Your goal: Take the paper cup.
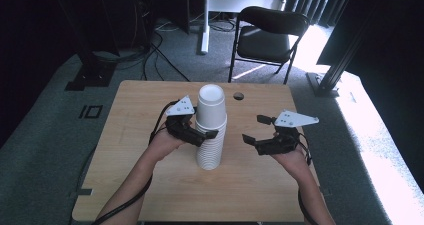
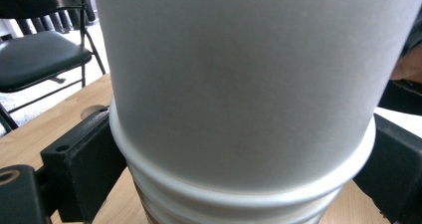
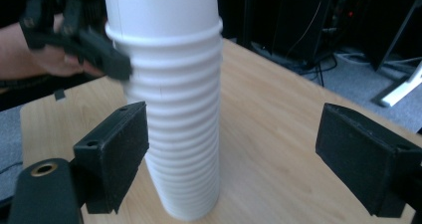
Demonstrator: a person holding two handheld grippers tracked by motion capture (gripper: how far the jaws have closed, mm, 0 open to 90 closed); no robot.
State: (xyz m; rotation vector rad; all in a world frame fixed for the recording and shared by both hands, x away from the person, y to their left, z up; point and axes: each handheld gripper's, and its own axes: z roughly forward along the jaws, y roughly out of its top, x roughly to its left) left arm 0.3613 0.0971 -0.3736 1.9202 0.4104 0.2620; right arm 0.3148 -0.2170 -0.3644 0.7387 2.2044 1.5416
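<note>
A tall stack of white paper cups [image 1: 211, 135] stands upside down in the middle of the wooden table [image 1: 150, 190]. My left gripper [image 1: 202, 128] comes at it from the left, with one jaw on each side of the stack just below the top cup [image 2: 249, 74], pressing on the rims. My right gripper [image 1: 256, 129] hangs open to the right of the stack and a little apart from it. In the right gripper view the stack [image 3: 174, 134] rises close beside one of its jaws, with nothing held, and the left gripper [image 3: 79, 35] shows on the upper rims.
A small round hole [image 1: 238, 95] sits in the table near its far edge. A black folding chair [image 1: 265, 35] stands on the grey carpet beyond the table. Cables and dark stands line the back left.
</note>
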